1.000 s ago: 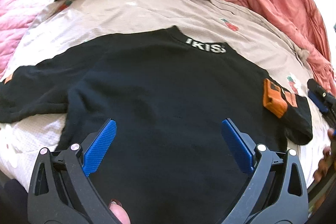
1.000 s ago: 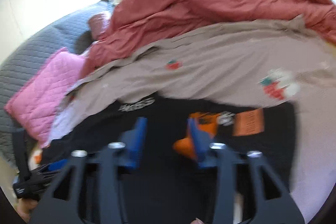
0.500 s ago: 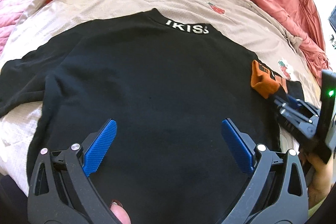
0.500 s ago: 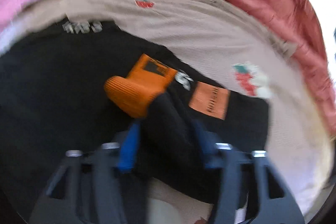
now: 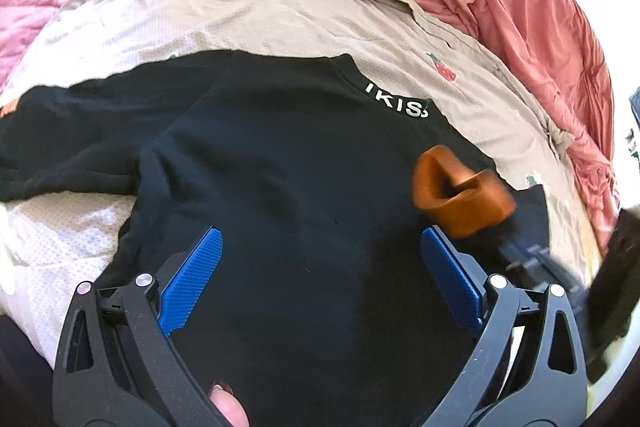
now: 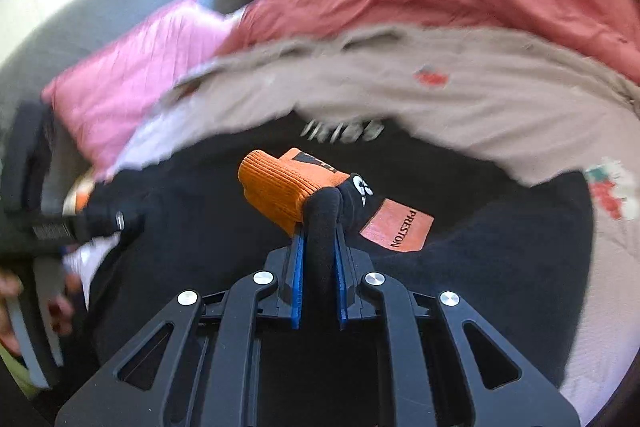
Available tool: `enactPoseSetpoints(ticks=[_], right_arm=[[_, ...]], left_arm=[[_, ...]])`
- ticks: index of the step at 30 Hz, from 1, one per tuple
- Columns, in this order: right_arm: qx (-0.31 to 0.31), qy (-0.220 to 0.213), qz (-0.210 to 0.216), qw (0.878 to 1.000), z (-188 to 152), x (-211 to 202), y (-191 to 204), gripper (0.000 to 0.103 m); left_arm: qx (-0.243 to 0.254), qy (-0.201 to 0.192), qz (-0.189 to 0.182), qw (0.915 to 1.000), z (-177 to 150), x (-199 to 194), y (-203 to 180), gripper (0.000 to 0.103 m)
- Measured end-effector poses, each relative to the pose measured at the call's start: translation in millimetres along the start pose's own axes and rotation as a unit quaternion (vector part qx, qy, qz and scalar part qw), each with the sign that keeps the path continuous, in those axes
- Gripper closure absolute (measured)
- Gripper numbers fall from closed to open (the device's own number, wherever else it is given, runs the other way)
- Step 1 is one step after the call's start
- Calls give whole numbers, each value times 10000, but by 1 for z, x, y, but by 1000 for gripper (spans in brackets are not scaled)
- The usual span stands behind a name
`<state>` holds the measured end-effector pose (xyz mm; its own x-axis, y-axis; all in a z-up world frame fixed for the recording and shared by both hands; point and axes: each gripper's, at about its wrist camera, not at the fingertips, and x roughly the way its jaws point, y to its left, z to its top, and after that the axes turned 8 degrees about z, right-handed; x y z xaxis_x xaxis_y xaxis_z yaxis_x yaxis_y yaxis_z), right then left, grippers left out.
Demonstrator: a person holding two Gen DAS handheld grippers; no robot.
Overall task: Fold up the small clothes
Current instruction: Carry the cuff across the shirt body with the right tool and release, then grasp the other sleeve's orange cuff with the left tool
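Both views are lit by strong daylight. In the left wrist view the upper right corner is washed out to white, and glare falls on the red blanket (image 5: pixel 500 7). In the right wrist view the upper left wall is overexposed. The black shirt (image 5: pixel 304 195) is rendered so dark that its folds are hardly seen. Straight lines are bent by the fisheye lens, and dark corners frame each picture. The orange cuff (image 5: pixel 460 195) is smeared by motion blur in the left view. The right view's bedding is streaked, its collar lettering unreadable.
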<state>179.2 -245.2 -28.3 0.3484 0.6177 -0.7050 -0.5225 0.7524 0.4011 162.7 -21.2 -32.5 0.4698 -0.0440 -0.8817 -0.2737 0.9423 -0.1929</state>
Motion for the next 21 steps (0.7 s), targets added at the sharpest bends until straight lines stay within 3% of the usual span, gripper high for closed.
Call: enactPoseSetpoints(ticks=[2, 4, 5, 8, 11, 14, 16, 21], right_arm=[[-5, 301, -18, 9995, -6, 11, 2, 73], [98, 361, 92, 9993, -6, 5, -2, 67], [171, 290, 174, 9993, -3, 1, -6, 57], [615, -445, 330, 9966, 4, -42, -28, 42], [1074, -870, 65, 9904, 4, -66, -54, 39], [1622, -990, -223, 9815, 0, -75, -81, 39], [1816, -977, -396, 9777, -3, -76, -90, 39], [1996, -1010, -492, 9734, -5, -77, -98, 39]], left_arm=[[-60, 74, -39, 9999, 0, 4, 0, 10], [-103, 163, -130, 9997, -2, 8, -1, 10], [-115, 207, -170, 9996, -2, 10, -2, 10], [-112, 334, -341, 9988, -2, 17, -11, 11], [-130, 584, -548, 9967, -3, 29, -23, 25], [-233, 1056, -695, 9917, -7, 51, -38, 40], [-274, 1247, -760, 9889, -10, 63, -47, 40], [-273, 1199, -611, 9905, -6, 73, -67, 37]])
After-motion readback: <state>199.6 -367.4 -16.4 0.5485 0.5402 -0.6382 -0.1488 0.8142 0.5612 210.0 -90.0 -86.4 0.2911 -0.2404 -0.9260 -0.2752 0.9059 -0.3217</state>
